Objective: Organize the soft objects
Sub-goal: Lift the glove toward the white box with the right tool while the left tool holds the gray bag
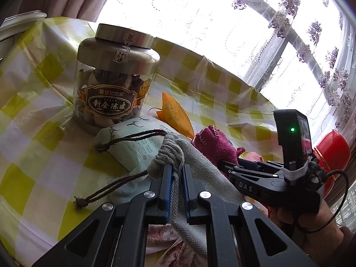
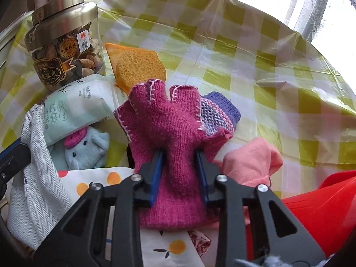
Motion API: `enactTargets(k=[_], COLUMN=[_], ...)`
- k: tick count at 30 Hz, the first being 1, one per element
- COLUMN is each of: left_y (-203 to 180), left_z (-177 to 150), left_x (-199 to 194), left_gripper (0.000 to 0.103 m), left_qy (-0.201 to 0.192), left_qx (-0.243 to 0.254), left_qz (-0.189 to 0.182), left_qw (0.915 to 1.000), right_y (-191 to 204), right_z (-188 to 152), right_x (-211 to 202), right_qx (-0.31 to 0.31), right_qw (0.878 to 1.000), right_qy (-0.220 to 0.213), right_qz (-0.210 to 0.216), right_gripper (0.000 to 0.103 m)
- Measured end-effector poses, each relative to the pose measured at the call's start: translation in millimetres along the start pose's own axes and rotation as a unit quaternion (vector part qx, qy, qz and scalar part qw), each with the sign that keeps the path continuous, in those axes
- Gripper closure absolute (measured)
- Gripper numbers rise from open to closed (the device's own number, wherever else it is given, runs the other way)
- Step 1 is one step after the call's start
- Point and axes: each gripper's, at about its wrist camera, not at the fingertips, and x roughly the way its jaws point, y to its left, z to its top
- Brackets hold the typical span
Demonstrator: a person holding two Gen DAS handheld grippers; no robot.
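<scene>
My left gripper (image 1: 177, 173) is shut on the gathered neck of a grey herringbone drawstring bag (image 1: 191, 162), whose brown cords hang to the left. The bag also shows at the left of the right wrist view (image 2: 33, 155). My right gripper (image 2: 179, 155) is shut on a magenta knitted fingerless glove (image 2: 169, 124) with a purple striped cuff. The glove also shows in the left wrist view (image 1: 213, 142), with the right gripper (image 1: 231, 166) beside the bag. A blue plush elephant (image 2: 86, 149), a pink cloth (image 2: 253, 158) and an orange-dotted white cloth (image 2: 98, 180) lie around the glove.
A clear jar with a metal lid (image 1: 113, 73) stands at the back left on the yellow-checked tablecloth (image 2: 255, 62). A pale green tissue pack (image 2: 75, 109) and an orange sponge (image 2: 138, 66) lie near it. A red container (image 2: 320, 207) is at the right.
</scene>
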Motion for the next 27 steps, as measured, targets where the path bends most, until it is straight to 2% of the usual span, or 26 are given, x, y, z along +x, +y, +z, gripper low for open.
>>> enactTargets(k=[1,4,15,21,27], left_y=[-0.1,-0.4,-3.7,-15.8,-43.5], left_z=[0.0,-0.2,0.5,-0.7,-7.8], left_x=[0.2,0.6,-11.2,-23.8,-43.4], left_gripper=[0.093,0.093,0.093,0.093,0.093], left_qy=[0.000,0.000,-0.023,-0.027,-0.022], left_qx=[0.000,0.002,0.008,0.016,0.036], left_qz=[-0.001,-0.002,-0.014,-0.034,-0.074], left_qw=[1.0000,1.0000,0.9996,0.9989,0.9964], right_y=[2.7,6.1,8.2,-1.6,-22.8], right_z=[-1.2,-3.3,-23.4,-54.5,-94.2], right_x=[-2.2,-17.0,-100.8,-135.5,-164.0], right_qx=[-0.008,-0.016,0.007,0.032,0.061], right_qw=[1.000,0.999,0.994,0.993,0.992], right_qy=[-0.005,-0.031,-0.104,-0.111,-0.108], right_qz=[-0.005,-0.010,0.019,0.023,0.019], right_gripper=[0.086,0.092,0.094,0.094,0.093])
